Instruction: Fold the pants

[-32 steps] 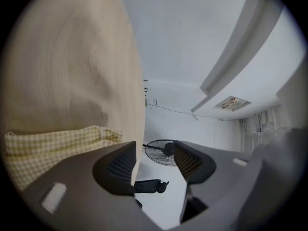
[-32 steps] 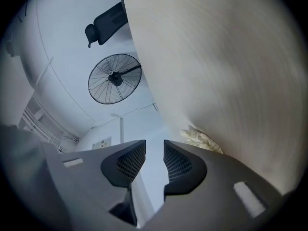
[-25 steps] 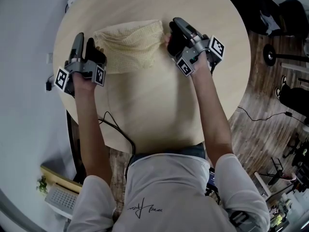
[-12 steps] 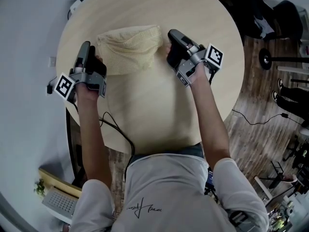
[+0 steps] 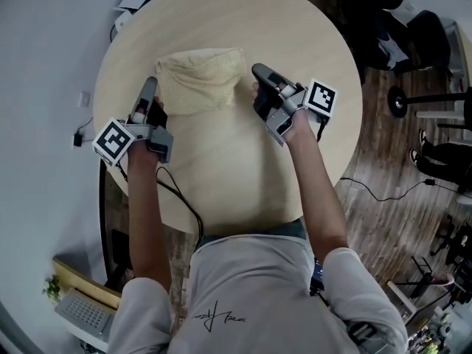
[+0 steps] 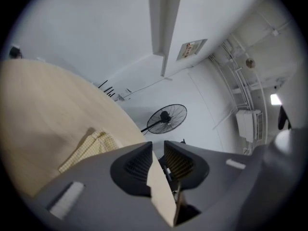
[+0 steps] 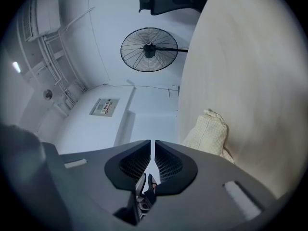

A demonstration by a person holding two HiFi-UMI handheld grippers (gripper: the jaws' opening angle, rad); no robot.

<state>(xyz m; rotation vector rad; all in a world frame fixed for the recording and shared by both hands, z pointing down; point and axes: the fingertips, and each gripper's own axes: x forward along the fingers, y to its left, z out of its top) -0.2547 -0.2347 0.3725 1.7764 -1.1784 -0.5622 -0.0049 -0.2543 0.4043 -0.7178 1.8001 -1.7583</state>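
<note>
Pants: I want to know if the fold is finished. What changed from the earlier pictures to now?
The left tool and the right tool drew back from the side edges of the pants toward the person. Their jaws have just been closing, with nothing between them. The pants stayed folded in the same place on the table.

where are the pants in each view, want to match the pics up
Head view: pants, folded, upper left of centre on the table.
Left gripper view: pants at lower left, on the table.
Right gripper view: pants right of centre, low, on the table.
Shared landmark: the round table; the fan shows only in the two gripper views.
</note>
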